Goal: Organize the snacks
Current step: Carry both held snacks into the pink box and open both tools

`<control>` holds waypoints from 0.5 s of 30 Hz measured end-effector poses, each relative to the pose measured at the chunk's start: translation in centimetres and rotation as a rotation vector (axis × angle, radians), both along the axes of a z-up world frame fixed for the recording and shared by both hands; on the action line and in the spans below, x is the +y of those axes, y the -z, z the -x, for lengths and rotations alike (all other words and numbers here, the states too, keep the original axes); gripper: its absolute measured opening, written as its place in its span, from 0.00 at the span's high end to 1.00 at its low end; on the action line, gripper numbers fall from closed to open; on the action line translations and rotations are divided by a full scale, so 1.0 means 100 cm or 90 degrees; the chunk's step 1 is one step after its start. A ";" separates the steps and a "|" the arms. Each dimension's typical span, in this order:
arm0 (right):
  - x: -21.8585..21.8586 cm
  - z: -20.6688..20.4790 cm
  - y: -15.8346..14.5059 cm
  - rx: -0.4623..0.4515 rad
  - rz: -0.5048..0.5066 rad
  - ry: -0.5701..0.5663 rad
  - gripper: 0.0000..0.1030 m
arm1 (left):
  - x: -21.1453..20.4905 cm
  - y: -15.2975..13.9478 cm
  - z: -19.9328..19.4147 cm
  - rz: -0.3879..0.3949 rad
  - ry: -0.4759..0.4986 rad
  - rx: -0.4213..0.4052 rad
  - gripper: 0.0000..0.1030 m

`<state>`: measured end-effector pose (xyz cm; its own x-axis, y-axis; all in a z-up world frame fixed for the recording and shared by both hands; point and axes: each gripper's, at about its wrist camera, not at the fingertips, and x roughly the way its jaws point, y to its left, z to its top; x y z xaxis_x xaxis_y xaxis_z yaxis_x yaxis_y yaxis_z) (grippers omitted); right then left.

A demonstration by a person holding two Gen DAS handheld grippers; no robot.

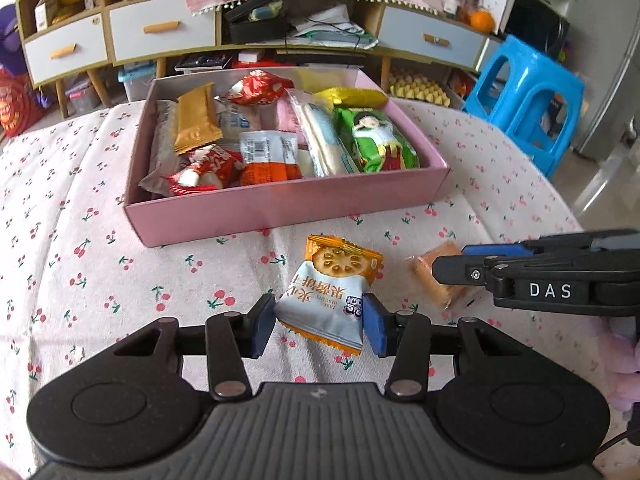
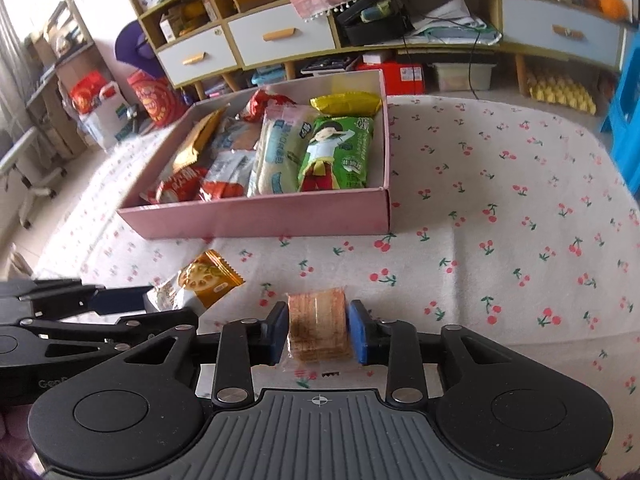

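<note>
A pale blue and orange jam biscuit packet (image 1: 325, 298) sits tilted between the blue pads of my left gripper (image 1: 320, 328), which is shut on it just above the cherry-print cloth. To its right a clear-wrapped stack of brown toasted biscuits (image 2: 318, 320) is pressed between the pads of my right gripper (image 2: 318, 332). From the left wrist view this stack (image 1: 422, 276) lies on the cloth under the right gripper's fingers (image 1: 452, 270). Behind both stands a pink box (image 1: 280, 212) holding several snack packets; the box (image 2: 260, 216) is open-topped.
The cherry-print cloth (image 2: 500, 220) stretches bare to the right of the box. A blue plastic stool (image 1: 528, 96) stands at the table's far right. A low cabinet with white drawers (image 1: 160, 32) and cluttered shelves runs along the back.
</note>
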<state>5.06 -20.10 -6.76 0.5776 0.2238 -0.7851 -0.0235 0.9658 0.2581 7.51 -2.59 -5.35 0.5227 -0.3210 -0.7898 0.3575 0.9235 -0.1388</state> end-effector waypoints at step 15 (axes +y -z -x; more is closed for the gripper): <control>0.028 0.002 0.010 -0.018 0.113 -0.066 0.40 | 0.015 -0.004 0.001 0.002 -0.013 0.009 0.58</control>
<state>4.82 -17.28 -7.79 0.5812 0.1424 -0.8012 -0.1302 0.9882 0.0812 7.42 -1.10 -5.00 0.5176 -0.3127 -0.7965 0.3365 0.9302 -0.1465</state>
